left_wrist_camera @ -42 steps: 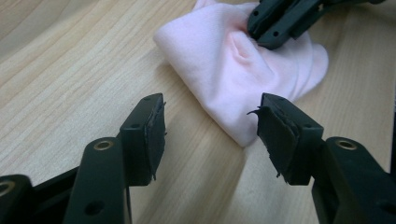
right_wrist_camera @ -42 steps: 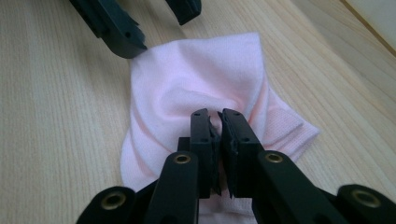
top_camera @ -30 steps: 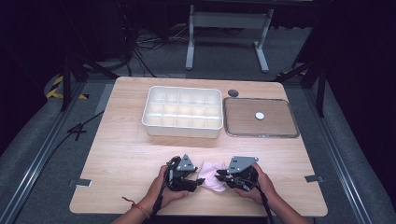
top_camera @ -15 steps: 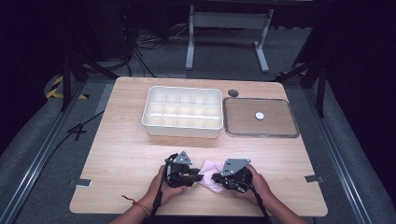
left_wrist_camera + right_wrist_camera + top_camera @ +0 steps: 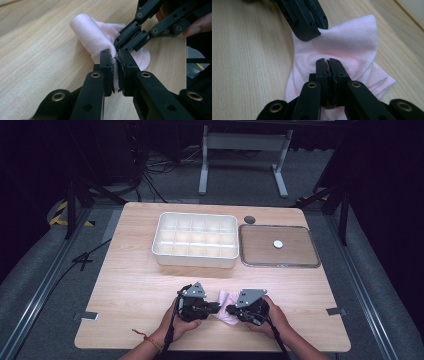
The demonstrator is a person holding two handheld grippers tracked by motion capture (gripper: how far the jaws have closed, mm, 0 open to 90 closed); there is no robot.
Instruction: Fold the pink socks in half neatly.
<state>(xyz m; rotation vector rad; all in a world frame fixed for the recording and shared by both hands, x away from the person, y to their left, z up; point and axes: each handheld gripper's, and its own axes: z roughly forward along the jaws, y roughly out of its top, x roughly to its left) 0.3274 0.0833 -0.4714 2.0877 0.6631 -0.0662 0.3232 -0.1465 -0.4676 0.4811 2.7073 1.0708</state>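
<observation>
I have my left gripper (image 5: 115, 58) and my right gripper (image 5: 328, 61) both clamped on opposite edges of the pink cloth (image 5: 226, 306), the left jaws having just closed, so it sits pinned on the table's (image 5: 125, 290) near edge for folding.

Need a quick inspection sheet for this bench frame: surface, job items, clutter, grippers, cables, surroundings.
Surface: light wooden table, tape marks at its side edges.
Job's things: pink cloth, partly rolled, lying at the near edge between both tools.
Clutter: white compartment tray, looks empty; flat framed tray bearing a small white disc; dark round spot beside them.
Grippers: left hand-held gripper has just closed and pinches the cloth; right hand-held gripper shut on the cloth.
Cables: a black cable trails from the left tool along the forearm; more lie on the floor behind.
Surroundings: grey floor, metal stand beyond table, dark backdrop.
</observation>
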